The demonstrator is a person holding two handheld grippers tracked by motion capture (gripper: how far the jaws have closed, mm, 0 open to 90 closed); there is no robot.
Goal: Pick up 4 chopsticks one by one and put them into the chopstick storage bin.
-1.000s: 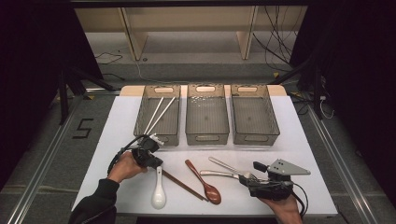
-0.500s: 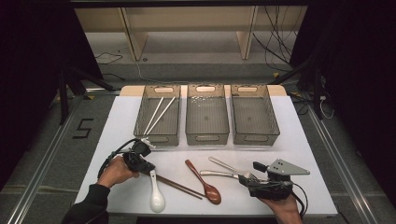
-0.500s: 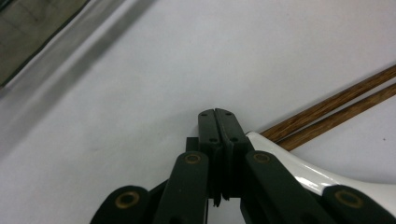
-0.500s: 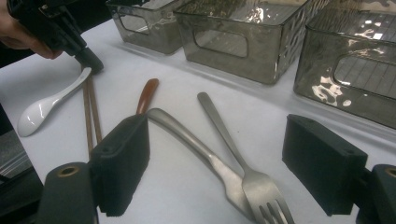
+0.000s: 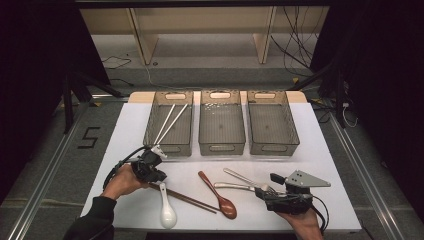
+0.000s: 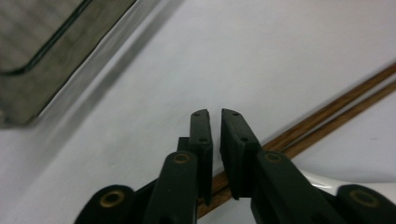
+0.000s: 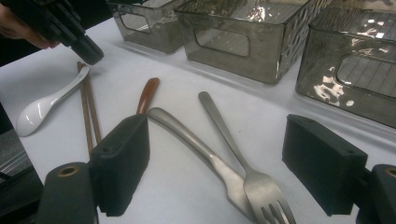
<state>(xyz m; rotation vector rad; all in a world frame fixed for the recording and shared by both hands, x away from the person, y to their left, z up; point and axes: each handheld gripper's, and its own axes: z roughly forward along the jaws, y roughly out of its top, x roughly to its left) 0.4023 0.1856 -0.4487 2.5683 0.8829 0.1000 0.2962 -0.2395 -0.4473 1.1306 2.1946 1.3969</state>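
My left gripper (image 5: 156, 179) points down at the near-left end of a pair of brown chopsticks (image 5: 187, 199). In the left gripper view its jaws have just been opening and stand a narrow gap apart (image 6: 215, 121); the chopsticks (image 6: 327, 116) lie on the table under them, not pinched. A white ceramic spoon (image 5: 166, 212) lies just beside them. My right gripper (image 5: 267, 192) stands wide open (image 7: 222, 165) low over a metal fork (image 7: 243, 163) and a metal spoon handle (image 7: 196, 144), touching neither. A brown spoon (image 5: 220, 197) lies between the chopsticks and the metal pieces.
Three smoky plastic bins stand in a row at the back of the white table (image 5: 325, 150): the left bin (image 5: 150, 131) holds white chopsticks (image 5: 170, 122), while the middle bin (image 5: 221, 145) and right bin (image 5: 292, 131) look bare. Table edges lie close to both hands.
The left hand has drawn slightly back toward the near-left, with its gripper now at the chopsticks' end. The right hand has kept still.
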